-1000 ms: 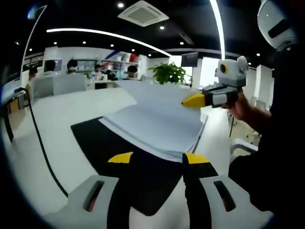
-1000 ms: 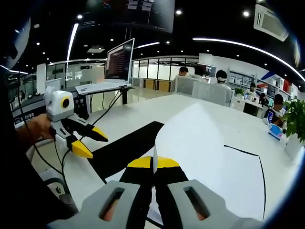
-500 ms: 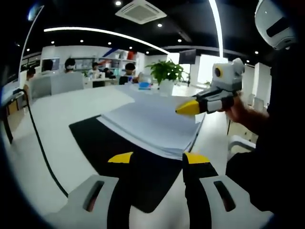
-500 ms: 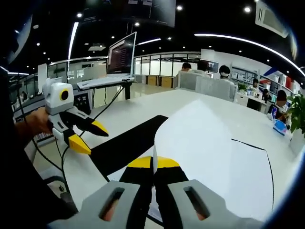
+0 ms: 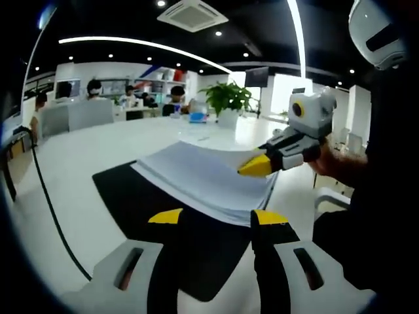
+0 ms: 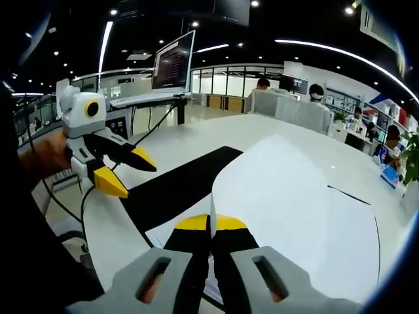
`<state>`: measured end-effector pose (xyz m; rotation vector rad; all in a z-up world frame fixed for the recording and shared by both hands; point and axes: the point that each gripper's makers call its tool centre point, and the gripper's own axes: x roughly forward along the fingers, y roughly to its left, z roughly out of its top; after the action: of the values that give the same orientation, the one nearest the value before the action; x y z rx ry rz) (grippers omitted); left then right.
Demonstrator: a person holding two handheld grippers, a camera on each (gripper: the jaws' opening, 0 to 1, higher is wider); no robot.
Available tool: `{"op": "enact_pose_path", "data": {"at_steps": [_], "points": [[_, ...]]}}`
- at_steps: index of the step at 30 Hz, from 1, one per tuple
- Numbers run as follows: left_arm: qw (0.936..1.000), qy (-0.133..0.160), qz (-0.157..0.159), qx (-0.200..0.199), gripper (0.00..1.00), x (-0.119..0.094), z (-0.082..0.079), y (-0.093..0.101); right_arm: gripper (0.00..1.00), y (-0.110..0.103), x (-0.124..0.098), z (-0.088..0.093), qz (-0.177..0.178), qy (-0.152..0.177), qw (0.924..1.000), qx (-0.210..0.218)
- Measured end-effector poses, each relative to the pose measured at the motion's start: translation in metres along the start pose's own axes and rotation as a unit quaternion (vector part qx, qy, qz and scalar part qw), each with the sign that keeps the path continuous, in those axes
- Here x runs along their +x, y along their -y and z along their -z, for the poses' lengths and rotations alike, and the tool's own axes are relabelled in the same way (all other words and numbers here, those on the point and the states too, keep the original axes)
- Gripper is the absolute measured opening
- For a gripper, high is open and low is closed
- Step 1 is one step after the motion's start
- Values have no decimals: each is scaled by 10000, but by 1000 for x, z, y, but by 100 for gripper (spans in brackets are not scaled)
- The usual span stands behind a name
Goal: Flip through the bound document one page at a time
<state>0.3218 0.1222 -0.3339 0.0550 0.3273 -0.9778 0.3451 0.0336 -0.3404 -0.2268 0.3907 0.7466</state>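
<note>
White table [image 5: 98, 147], long and wide, carrying everything below. Black mat [image 5: 131, 196] flat on table, under the bound document; same mat in right gripper view [image 6: 177, 186], showing left of the paper. Bound document [image 5: 203, 176] lying open on the mat, a thick stack of white pages, bound edge toward the person's side. In right gripper view one page [image 6: 275, 196] lifted off the bound document, curving up from the stack, near edge caught at the jaws.

Right gripper [image 6: 211, 222] closed tight on that page's edge, yellow tips pressed together with the sheet between. Same gripper in left gripper view [image 5: 256, 167], held by a hand [image 5: 334, 163], tips together just above the document's right-hand side, close to the bound edge.

Left gripper [image 5: 216, 216] with jaws spread wide, nothing between them, tips over the mat just short of the document's near edge. Same gripper in right gripper view [image 6: 124, 171], left of the document, above the table, jaws parted, gripping nothing.

Potted plant [image 5: 226, 101] on table beyond the document. Black cable [image 5: 49, 203] trailing over table left of the mat. Monitor [image 6: 173, 62] on a desk beyond the mat. Seated people at far desks, small.
</note>
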Motion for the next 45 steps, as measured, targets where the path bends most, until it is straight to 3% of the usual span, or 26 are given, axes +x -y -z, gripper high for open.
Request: {"op": "enact_pose_path", "data": {"at_steps": [13, 45], "points": [[9999, -96, 5, -37, 42, 1, 11, -1, 2, -3, 7, 12, -64, -205, 9998, 32], [9999, -134, 6, -25, 41, 6, 11, -1, 2, -4, 15, 29, -171, -419, 9990, 26]]}}
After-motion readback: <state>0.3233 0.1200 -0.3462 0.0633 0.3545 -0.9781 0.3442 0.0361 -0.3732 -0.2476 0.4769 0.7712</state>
